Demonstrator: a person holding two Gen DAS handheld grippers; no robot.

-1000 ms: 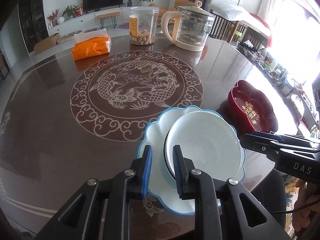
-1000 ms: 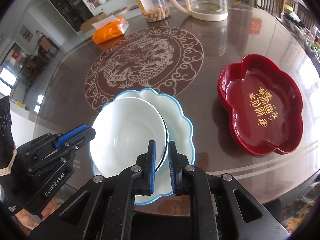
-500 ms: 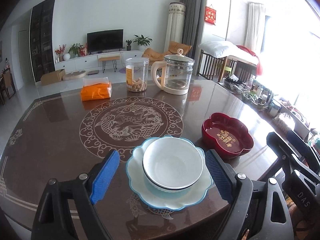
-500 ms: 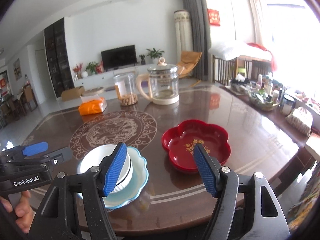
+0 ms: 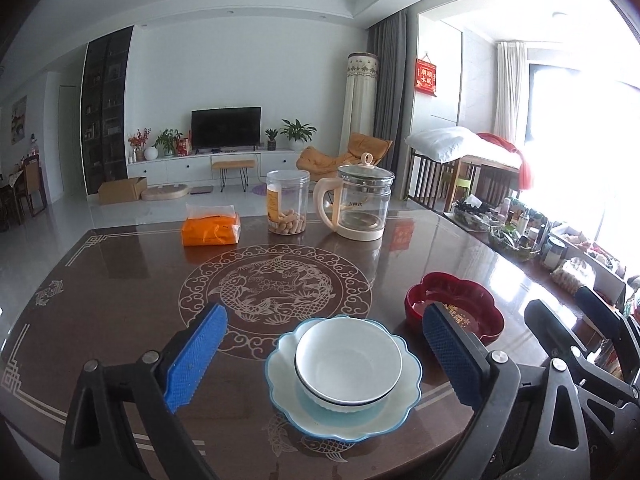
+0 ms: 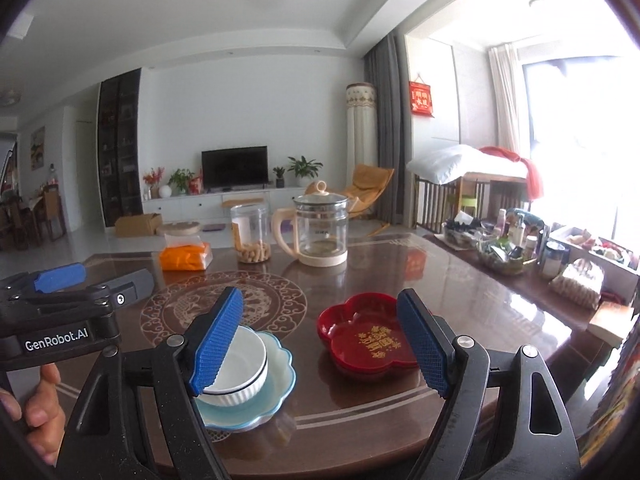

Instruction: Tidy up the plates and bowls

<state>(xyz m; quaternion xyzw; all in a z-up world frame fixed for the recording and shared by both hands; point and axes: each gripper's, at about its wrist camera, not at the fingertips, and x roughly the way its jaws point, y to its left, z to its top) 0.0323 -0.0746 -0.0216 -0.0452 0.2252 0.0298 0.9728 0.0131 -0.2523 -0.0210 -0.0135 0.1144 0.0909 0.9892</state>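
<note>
Left wrist view. Left gripper [image 5: 324, 354] spread wide and opening – blue pads [image 5: 196, 354] well apart, pressing on nothing. Seen between them, lower down on the desk [image 5: 120, 280]: white bowl [image 5: 348, 362] seated upright in light-blue scalloped plate [image 5: 344, 396], at the near edge, just this side of the round fish medallion [image 5: 276, 284]. Red flower-shaped dish [image 5: 454, 312] to the right of the stack, near but apart, partly hidden behind the right pad. Far side of desk: orange tissue pack [image 5: 211, 226] at left, clear jar [image 5: 288, 208] with peanuts in the middle, glass kettle [image 5: 358, 204] with cream handle at right. Right gripper [image 5: 592, 332] visible at the far right edge, black fingers only.

Right wrist view. Right gripper [image 6: 320, 344] likewise wide and opening – nothing gripped. Left pad [image 6: 218, 342] overlaps the white bowl [image 6: 240, 368] in the frame; contact not evident. Bowl in blue plate [image 6: 276, 384], near-left on the desk [image 6: 440, 280]. Red dish [image 6: 360, 340] showing between the pads, right of the stack, gold characters on its floor. Left gripper [image 6: 60, 284] at left edge, with the hand [image 6: 36, 408] on its grip below. Tissue pack [image 6: 185, 258], jar [image 6: 251, 238] and kettle [image 6: 320, 228] in a row at the far side.
</note>
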